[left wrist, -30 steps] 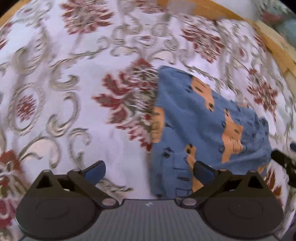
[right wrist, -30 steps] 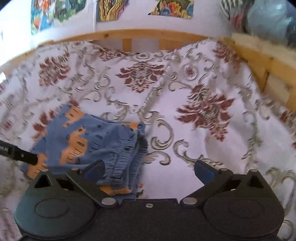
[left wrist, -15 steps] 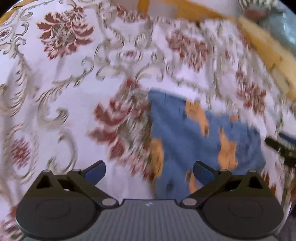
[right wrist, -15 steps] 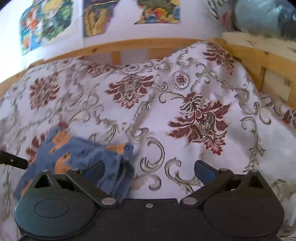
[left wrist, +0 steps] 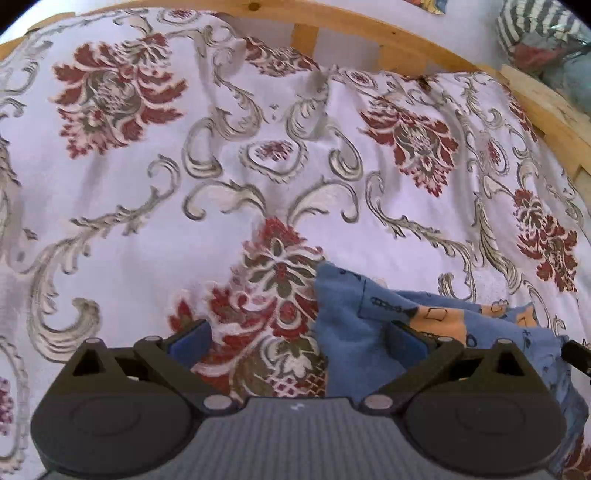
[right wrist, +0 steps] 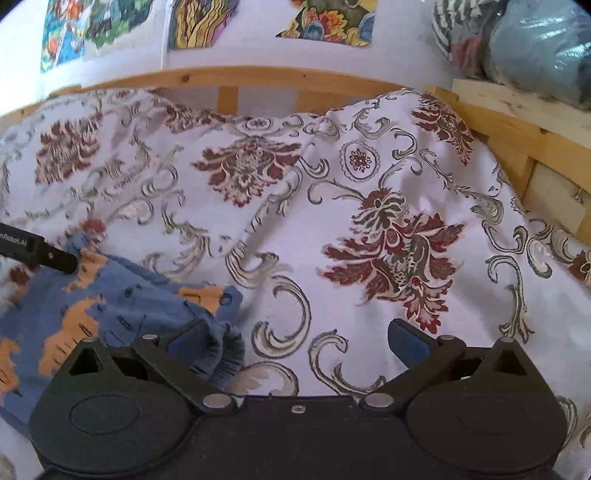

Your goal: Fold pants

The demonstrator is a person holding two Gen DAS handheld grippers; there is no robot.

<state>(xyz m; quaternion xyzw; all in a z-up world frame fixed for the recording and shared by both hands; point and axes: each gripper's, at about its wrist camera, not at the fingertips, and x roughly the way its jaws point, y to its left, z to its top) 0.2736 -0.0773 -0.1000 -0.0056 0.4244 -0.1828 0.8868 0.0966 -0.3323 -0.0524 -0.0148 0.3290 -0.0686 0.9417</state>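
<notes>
Left wrist view: the left gripper (left wrist: pixel 295 338) is spread wide and empty above the patterned bedspread (left wrist: pixel 155 206), and the folded blue-and-orange pants (left wrist: pixel 354 325), which filled the right half of the frame a second ago, now sit low at the bottom right beside its right finger, with the wooden bed frame (left wrist: pixel 369 33) risen into sight. Right wrist view: the right gripper (right wrist: pixel 295 338) is likewise wide and empty; the pants (right wrist: pixel 122 306) lie at lower left as before, the other gripper's dark finger now touching their far corner.
</notes>
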